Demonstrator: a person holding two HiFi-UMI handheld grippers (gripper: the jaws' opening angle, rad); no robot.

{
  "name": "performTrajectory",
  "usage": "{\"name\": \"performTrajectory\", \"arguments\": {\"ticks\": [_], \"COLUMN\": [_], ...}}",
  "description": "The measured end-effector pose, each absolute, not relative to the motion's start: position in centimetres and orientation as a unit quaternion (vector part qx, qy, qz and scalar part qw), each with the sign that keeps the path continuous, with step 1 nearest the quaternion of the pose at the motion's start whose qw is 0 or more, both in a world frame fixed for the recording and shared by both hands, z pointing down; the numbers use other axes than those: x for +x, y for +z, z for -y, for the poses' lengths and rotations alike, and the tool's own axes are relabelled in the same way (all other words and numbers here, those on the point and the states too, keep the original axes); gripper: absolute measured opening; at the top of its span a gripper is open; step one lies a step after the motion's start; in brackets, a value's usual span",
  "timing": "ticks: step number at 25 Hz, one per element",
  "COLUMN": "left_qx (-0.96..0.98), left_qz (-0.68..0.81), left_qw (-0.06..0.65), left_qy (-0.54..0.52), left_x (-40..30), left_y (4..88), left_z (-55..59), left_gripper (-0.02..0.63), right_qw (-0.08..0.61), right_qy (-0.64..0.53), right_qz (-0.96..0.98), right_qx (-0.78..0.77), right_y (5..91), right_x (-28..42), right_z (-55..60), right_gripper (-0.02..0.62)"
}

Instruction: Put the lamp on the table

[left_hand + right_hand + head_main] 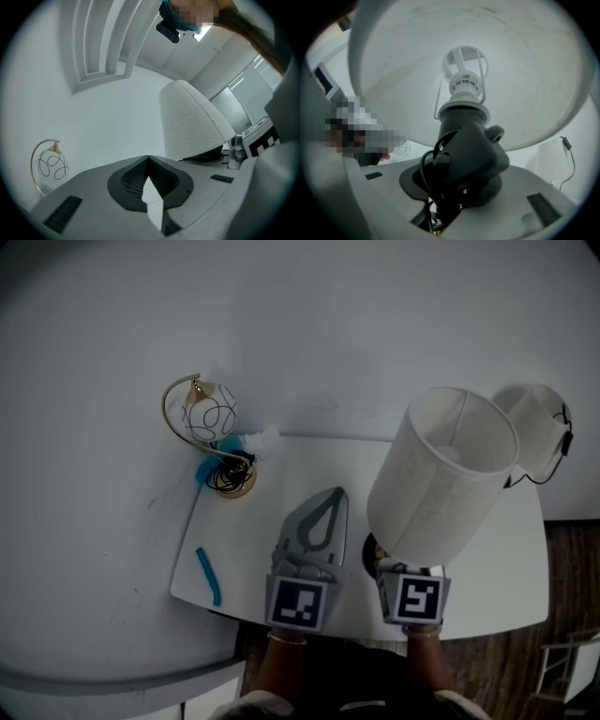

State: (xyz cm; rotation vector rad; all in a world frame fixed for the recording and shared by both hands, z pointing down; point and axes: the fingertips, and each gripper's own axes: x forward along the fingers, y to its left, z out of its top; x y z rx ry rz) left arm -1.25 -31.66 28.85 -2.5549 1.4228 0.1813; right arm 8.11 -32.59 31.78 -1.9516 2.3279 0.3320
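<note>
At the edge of the table (506, 601), right claw (457, 187) grips the lamp (441, 474); left claw (328, 507) shut, empty.

The head camera looks steeply down from above onto the white table (487, 559) and takes in the whole scene from some way off. The left gripper (149, 187) carries a camera that sits low behind its jaws and looks along them, slightly upward, towards the wall; it shares with the head view the wire globe (51, 166) at the left and the lamp (187, 122) at the right. The right gripper (450, 197) carries a camera that looks up from very near into the underside of that lamp's shade, which fills most of its view.
</note>
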Motion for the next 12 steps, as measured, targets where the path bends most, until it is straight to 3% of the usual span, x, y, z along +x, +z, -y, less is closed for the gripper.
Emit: {"name": "performTrajectory", "arguments": {"ticks": [12], "left_qx": [-0.868], "left_qz": [-0.484], "left_qw": [0.099], "left_qy": [0.060], "left_x": [-2.5], "left_y": [29.5], "left_z": [32.7], "left_gripper": [-0.002], "right_qw": [0.043], "right_qy": [0.103], "right_qz": [-0.759], "right_qx": [-0.642], "right_y": [33.4], "right_x": [7.2], "right_z": [34.4], "right_gripper": [0.127]}}
